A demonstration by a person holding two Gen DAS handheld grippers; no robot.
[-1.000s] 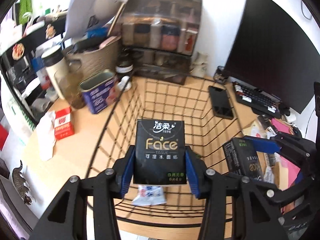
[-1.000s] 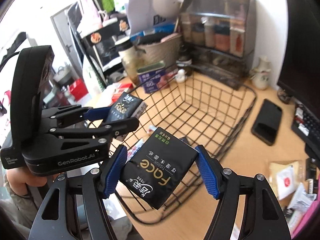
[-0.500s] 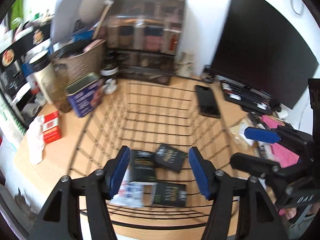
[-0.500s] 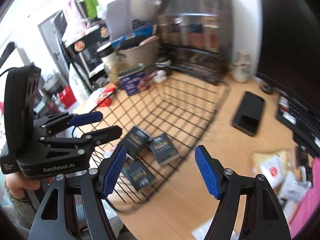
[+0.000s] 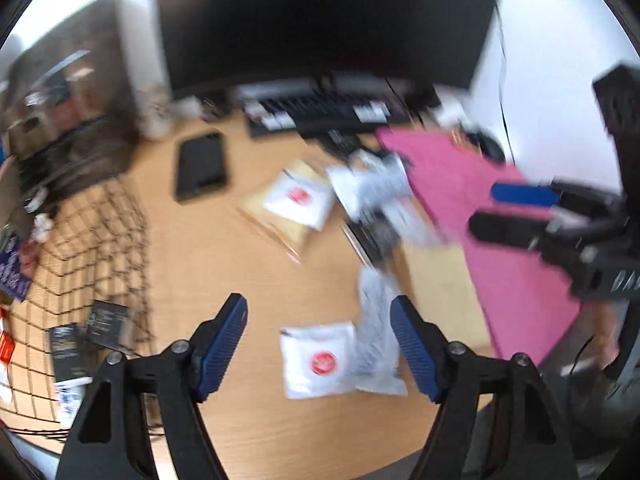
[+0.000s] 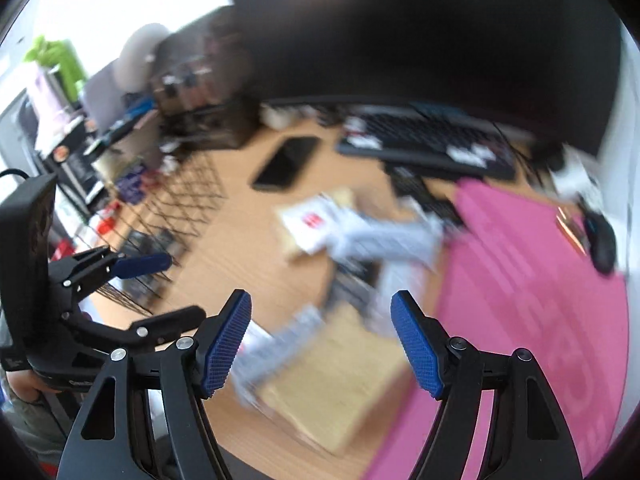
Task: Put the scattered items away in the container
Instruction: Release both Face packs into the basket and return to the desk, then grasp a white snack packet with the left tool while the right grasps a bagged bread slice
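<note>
Near the wooden desk's front edge, the empty left gripper (image 5: 318,344), jaws opening, hovers over a white red-dotted sachet (image 5: 318,360); the right gripper (image 6: 322,344) gapes empty. Black wire basket (image 5: 100,240) sits left. Best descend squarely.

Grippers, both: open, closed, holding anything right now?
Left gripper: empty, jaws opening above a white packet.
Right gripper: open, empty.
</note>
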